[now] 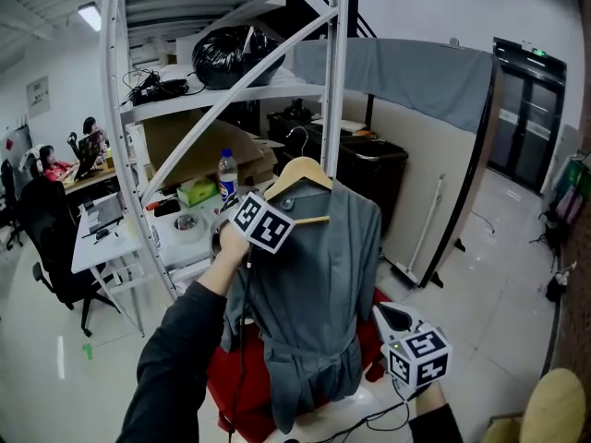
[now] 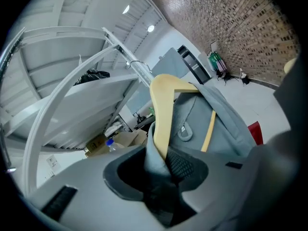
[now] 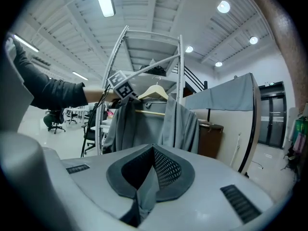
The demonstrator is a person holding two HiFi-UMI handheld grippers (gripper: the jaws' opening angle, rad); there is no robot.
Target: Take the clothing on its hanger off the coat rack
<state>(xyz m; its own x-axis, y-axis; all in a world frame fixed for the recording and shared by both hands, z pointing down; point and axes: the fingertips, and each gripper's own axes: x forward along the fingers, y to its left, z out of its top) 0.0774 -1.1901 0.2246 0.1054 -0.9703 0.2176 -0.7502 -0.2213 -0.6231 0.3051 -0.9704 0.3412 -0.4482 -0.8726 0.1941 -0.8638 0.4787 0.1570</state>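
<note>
the grey robe-like garment (image 1: 314, 284) hung in the air on a pale wooden hanger (image 1: 300, 172), in front of the white metal shelving rack (image 1: 336, 81). its long axis ran straight down, with the collar up and the hem low. the hanger's bar lay roughly level across the head view, and its thin metal hook (image 1: 303, 151) pointed up.

the left gripper (image 2: 161, 170) was clenched on one end of the hanger, with wood and grey cloth together between its pads. the right gripper (image 3: 144, 174), lower and at the garment's other side, was pinched on a fold of the same grey cloth.

the left gripper's marker cube (image 1: 263, 221) covered that hanger shoulder in the head view. whether the hook touched the rack's slanted brace could not be told. the hem hid much of a red object (image 1: 233, 386) below, and its shape was unclear.
</note>
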